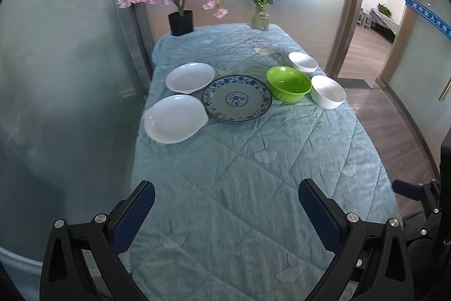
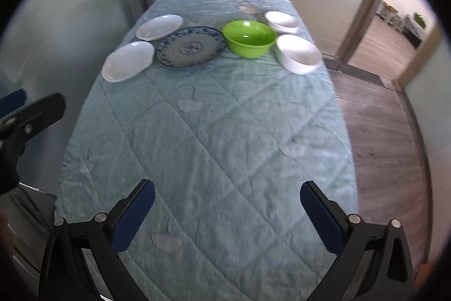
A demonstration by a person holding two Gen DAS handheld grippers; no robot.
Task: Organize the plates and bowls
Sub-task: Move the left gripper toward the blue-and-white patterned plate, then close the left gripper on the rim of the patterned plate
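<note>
A row of dishes crosses the far half of the table. A blue-patterned plate (image 1: 237, 98) (image 2: 191, 46) lies in the middle, with two white plates to its left: the near white plate (image 1: 174, 118) (image 2: 128, 61) and the far white plate (image 1: 190, 77) (image 2: 159, 26). To its right sits a green bowl (image 1: 288, 83) (image 2: 249, 38), then a near white bowl (image 1: 327, 91) (image 2: 298, 54) and a far white bowl (image 1: 302, 61) (image 2: 282, 21). My left gripper (image 1: 227, 212) and right gripper (image 2: 227, 212) hover open over the near end of the table, nothing between their fingers.
A pale blue quilted cloth (image 1: 253, 174) (image 2: 211, 131) covers the table. A pink blossom tree in a black pot (image 1: 181, 22) and a glass vase of flowers (image 1: 260, 19) stand at the far edge. Frosted glass wall runs along the left; wooden floor (image 2: 380, 117) and a doorway lie right.
</note>
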